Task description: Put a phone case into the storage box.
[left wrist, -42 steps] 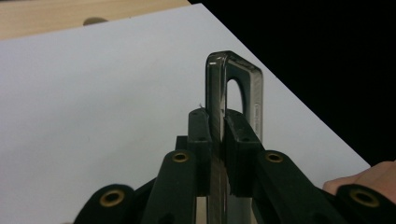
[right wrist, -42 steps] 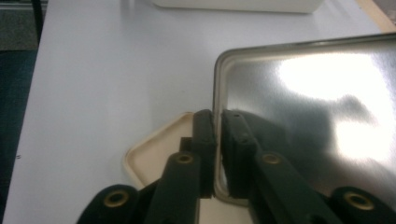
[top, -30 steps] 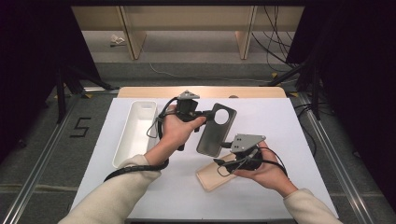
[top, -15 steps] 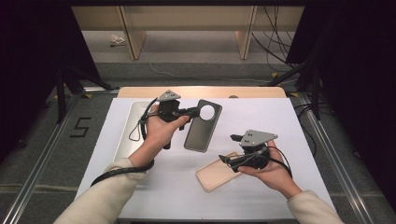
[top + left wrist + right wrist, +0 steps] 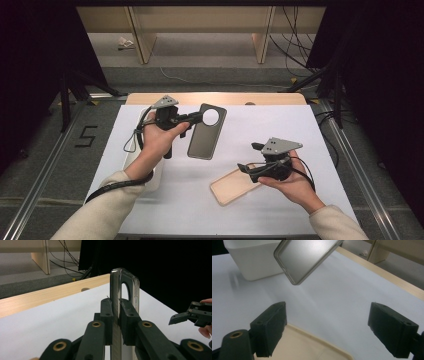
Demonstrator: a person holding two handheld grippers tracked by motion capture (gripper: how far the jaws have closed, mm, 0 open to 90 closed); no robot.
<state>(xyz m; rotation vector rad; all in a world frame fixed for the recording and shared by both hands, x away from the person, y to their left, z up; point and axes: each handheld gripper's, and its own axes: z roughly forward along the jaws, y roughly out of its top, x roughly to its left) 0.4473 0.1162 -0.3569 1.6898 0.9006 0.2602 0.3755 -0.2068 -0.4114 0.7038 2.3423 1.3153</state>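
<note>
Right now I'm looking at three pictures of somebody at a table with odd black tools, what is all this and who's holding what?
A person sits at a white table and holds a hand tool in each hand: a two-jaw gripper with a camera on it. The high view looks down from above the person. The other two pictures come from the grippers' own cameras, looking along their black jaws.

The left gripper is shut on a grey phone case and holds it in the air; in its own view the case stands edge-on between the jaws. The right gripper has just been opening; its jaws stand wide, with nothing clamped, over a beige phone case lying on the table. A white tray sits at the table's left side.
</note>
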